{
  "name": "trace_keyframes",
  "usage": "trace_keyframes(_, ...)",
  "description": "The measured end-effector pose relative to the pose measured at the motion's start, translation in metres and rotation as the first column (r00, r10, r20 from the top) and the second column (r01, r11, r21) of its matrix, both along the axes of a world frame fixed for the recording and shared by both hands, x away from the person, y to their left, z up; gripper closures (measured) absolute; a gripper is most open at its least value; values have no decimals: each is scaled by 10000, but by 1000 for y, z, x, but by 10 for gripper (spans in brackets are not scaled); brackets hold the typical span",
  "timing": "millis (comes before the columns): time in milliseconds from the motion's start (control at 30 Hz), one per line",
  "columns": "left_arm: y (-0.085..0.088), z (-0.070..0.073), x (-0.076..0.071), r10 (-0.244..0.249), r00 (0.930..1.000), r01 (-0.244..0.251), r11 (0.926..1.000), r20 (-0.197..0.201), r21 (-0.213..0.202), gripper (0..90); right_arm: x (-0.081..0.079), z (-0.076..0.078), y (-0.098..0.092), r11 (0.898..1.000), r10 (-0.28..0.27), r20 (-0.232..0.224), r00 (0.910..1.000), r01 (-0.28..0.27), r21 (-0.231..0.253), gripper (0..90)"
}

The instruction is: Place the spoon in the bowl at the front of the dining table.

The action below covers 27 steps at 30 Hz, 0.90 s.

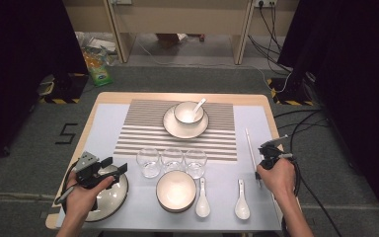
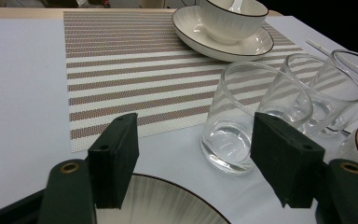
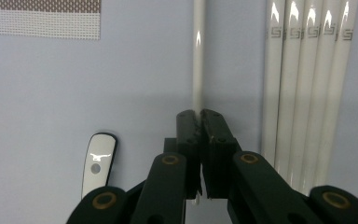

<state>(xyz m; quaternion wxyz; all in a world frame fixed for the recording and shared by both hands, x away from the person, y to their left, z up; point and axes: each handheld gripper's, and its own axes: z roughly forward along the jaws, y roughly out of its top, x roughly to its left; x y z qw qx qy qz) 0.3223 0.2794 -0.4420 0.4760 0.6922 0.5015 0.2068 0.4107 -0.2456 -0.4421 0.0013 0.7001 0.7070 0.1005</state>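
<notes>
My right gripper (image 3: pixel 199 116) is shut on a single white chopstick (image 3: pixel 198 56) that lies on the pale blue mat and runs away from the jaws. Several more white chopsticks (image 3: pixel 307 70) lie side by side just beside it. In the high view this gripper (image 1: pixel 268 149) is at the table's right edge. My left gripper (image 1: pixel 116 165) stands open over a dark-rimmed plate (image 1: pixel 113 197) at the front left, nothing between its pads (image 2: pixel 116 158). The plate's rim (image 2: pixel 158 205) shows below them.
Three empty glasses (image 1: pixel 172 159) stand in a row mid-table, the nearest glass (image 2: pixel 235 126) just ahead of my left gripper. A bowl (image 1: pixel 176 190) and two white spoons (image 1: pixel 202 200) (image 1: pixel 242 202) lie in front. A striped placemat (image 1: pixel 143 128) carries a plate (image 1: pixel 170 127) with a bowl and spoon (image 1: pixel 188 112).
</notes>
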Motion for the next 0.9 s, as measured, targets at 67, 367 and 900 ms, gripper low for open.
trace_keyframes(67,0,0,0,-11,10000,11,10000,4,-15,319,0,-1,-1,9999,112,33,9999,-112,28,867)
trace_keyframes(367,0,0,0,-20,10000,20,10000,-4,-30,319,-3,6,-2,9996,-44,444,9990,32,269,867)
trace_keyframes(900,0,0,0,2,10000,-2,10000,-6,-39,319,-9,31,-5,9955,-240,2076,9779,43,952,867)
